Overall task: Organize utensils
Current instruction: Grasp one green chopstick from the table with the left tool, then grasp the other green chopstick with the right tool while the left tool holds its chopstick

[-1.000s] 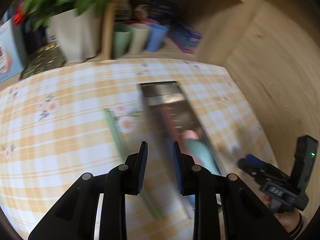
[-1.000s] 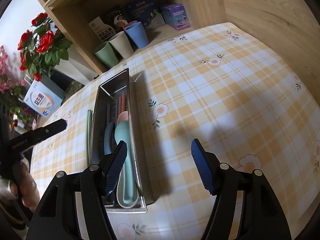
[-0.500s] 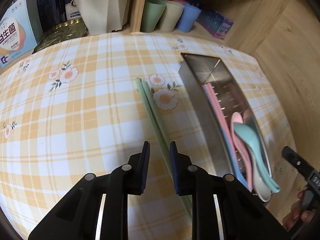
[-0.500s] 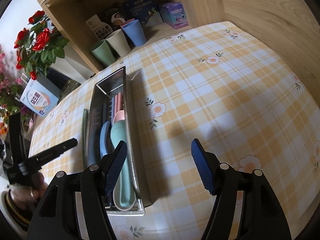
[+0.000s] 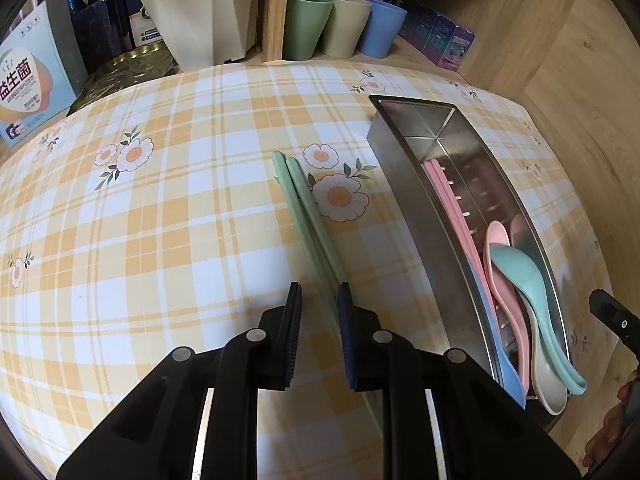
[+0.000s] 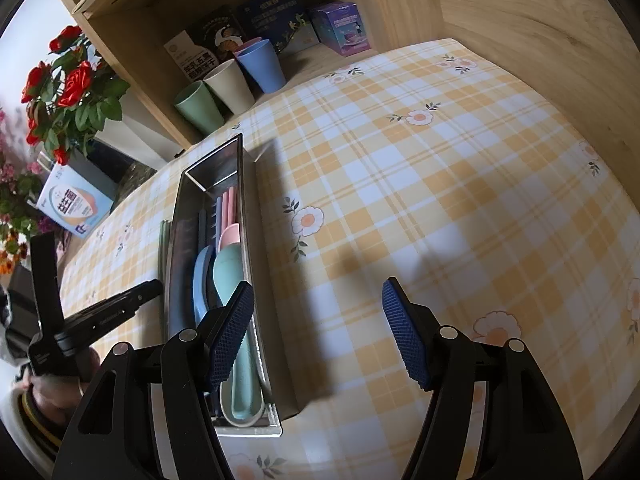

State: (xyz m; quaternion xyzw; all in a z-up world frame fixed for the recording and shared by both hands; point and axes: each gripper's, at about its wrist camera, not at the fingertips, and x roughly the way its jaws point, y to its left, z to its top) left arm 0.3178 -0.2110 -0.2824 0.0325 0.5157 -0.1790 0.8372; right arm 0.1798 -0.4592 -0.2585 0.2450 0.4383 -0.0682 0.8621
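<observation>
Straddling green chopsticks (image 5: pixel 310 216) beside tray (image 5: pixel 416 200), left hand-held gripper (image 5: pixel 319 312) narrow, right hand-held gripper (image 6: pixel 318 332) wide over tablecloth (image 6: pixel 440 200).

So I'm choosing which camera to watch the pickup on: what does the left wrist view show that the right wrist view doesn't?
Only the left wrist view shows the left gripper straddling the green chopsticks along their whole length on the tablecloth, and the pale vase. Only the right wrist view shows the right gripper, wide open and holding nothing, over the tray's near end, plus the red roses. Both show the steel tray with its spoons, and the three cups.
</observation>
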